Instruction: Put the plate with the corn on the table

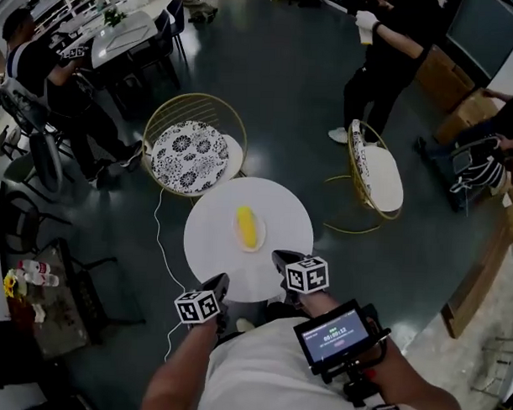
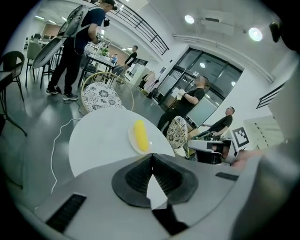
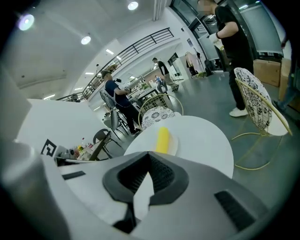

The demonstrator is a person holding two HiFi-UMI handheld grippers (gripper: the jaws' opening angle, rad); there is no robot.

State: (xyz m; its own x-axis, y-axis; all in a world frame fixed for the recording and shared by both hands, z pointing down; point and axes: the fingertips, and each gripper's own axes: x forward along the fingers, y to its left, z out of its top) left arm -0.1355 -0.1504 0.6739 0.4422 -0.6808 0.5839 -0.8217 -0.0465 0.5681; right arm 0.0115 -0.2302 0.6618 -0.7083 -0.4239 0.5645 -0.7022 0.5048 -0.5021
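A yellow corn cob (image 1: 248, 227) lies on a small white plate (image 1: 259, 241) in the middle of the round white table (image 1: 209, 240). Both grippers hang at the table's near edge, short of the plate. My left gripper (image 1: 219, 280) is shut with nothing in it, and so is my right gripper (image 1: 281, 258). In the left gripper view the corn (image 2: 140, 135) and plate (image 2: 131, 140) sit just beyond the closed left gripper (image 2: 151, 157). In the right gripper view the corn (image 3: 162, 139) lies on the plate (image 3: 174, 143) ahead of the closed right gripper (image 3: 150, 154).
Two gold wire chairs with patterned cushions stand by the table, one at the far left (image 1: 191, 151), one at the right (image 1: 377, 175). A white cable (image 1: 159, 239) trails on the dark floor. People stand at the back (image 1: 388, 53) and the left (image 1: 34, 66).
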